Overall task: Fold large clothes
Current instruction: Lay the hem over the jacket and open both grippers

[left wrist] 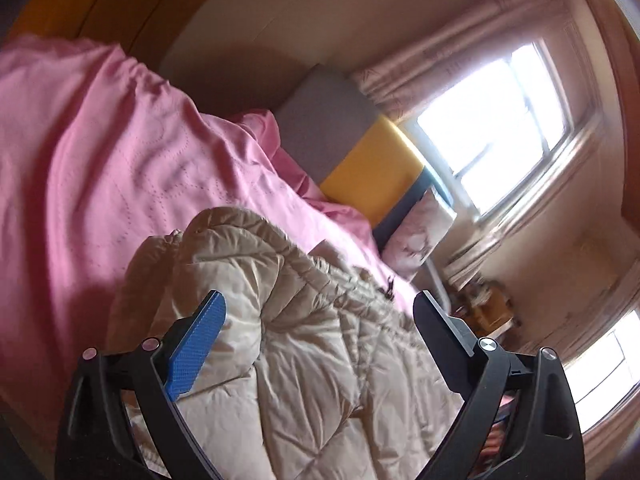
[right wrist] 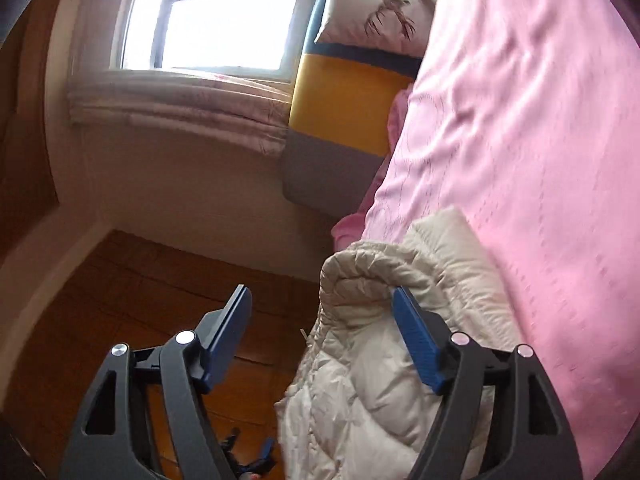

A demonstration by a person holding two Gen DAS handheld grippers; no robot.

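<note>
A beige quilted puffer jacket lies bunched on a bed with a pink cover. My left gripper is open, its jaws wide apart just above the jacket's folded body, holding nothing. In the right wrist view the jacket hangs at the bed's edge with its rolled hem uppermost. My right gripper is open; the jacket's edge sits between the jaws near the right blue pad. The pink cover fills the right side.
A grey, yellow and blue headboard stands at the bed's head with a patterned pillow beside it. A bright window with a gathered blind is behind. Wooden floor lies left of the bed in the right wrist view.
</note>
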